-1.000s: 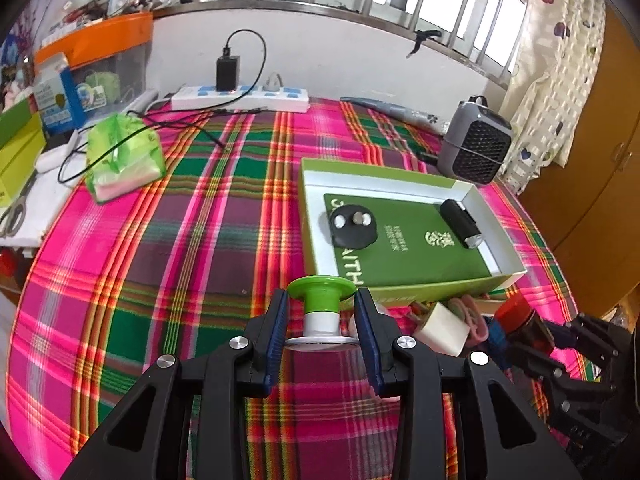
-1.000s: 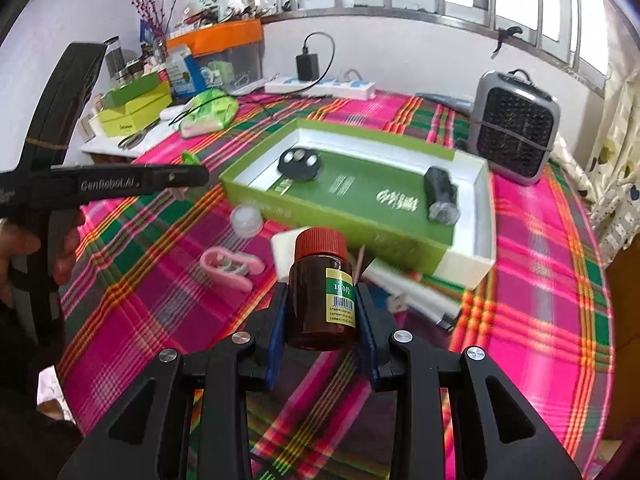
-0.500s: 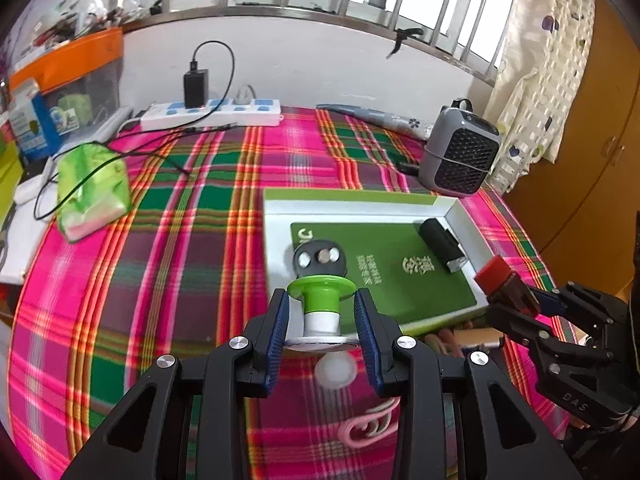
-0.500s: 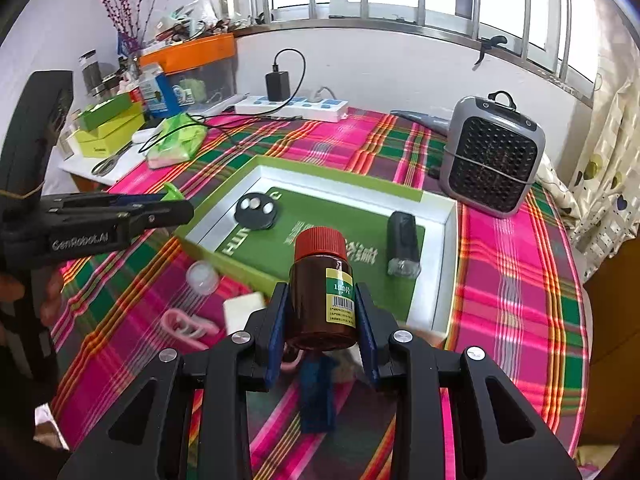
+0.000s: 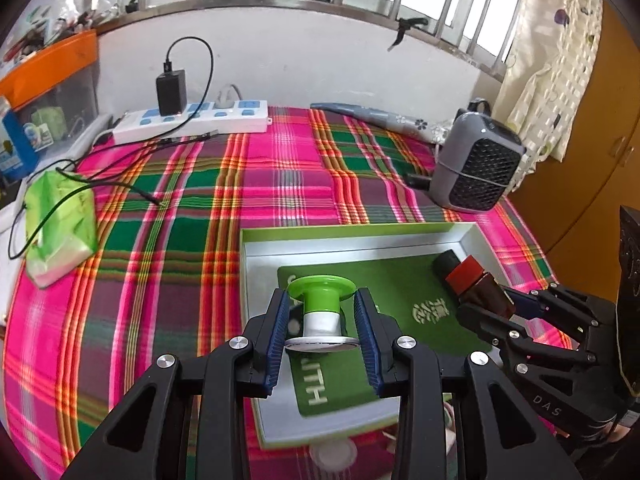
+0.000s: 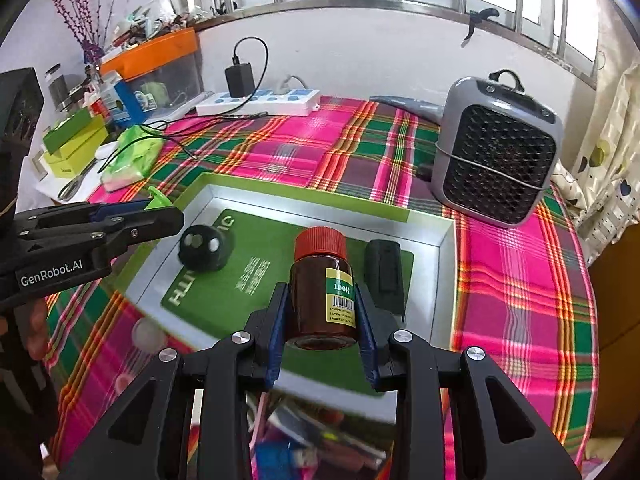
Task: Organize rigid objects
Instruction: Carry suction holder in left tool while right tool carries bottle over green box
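A green-topped spool, with a flat green disc, a white cylindrical neck and a thin pale base flange, is clamped between the blue ribbed pads of the left gripper and is held in the air above the near left part of the green box. A brown glass bottle with a ribbed red screw cap and a yellow-green barcode label is clamped upright in the right gripper, above the near middle of the same box. The box is shallow and rectangular, with green outer walls, a silvery white inner lining and a dark green card with pale lettering laid flat inside. On that card, toward the box's left end, a round black matte object with two pale dots is seen; toward the box's right end a black oblong device lies lengthwise. Beyond the box's far right corner a grey heater with a black honeycomb grille stands on the pink and green plaid cloth. A translucent white cap lies on the cloth just outside the box's near left wall.
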### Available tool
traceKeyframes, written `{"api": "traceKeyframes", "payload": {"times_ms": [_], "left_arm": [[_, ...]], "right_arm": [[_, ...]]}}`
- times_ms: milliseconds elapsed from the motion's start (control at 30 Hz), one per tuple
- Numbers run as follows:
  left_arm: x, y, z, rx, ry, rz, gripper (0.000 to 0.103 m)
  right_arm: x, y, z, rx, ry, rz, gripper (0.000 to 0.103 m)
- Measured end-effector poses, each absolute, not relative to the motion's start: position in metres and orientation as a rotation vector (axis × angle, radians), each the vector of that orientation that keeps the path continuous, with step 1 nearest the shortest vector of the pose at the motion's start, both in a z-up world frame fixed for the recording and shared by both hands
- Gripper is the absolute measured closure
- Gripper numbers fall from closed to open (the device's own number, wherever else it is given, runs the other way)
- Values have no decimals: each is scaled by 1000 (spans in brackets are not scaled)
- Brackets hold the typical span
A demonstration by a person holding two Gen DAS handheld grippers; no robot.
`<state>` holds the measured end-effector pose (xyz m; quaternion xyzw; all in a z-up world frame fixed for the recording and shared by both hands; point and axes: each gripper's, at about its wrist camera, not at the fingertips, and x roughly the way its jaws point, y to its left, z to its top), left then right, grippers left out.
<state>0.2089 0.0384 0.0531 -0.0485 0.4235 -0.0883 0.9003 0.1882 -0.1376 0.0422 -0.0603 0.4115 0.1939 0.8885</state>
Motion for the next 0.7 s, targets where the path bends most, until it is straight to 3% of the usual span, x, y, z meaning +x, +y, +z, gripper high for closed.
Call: {"api": "traceKeyframes", "payload": {"times_ms": [700], "left_arm": [[254, 39, 30, -85, 911, -161, 70]], "right_arm": [[235, -120, 16, -162, 906, 401, 70]]}}
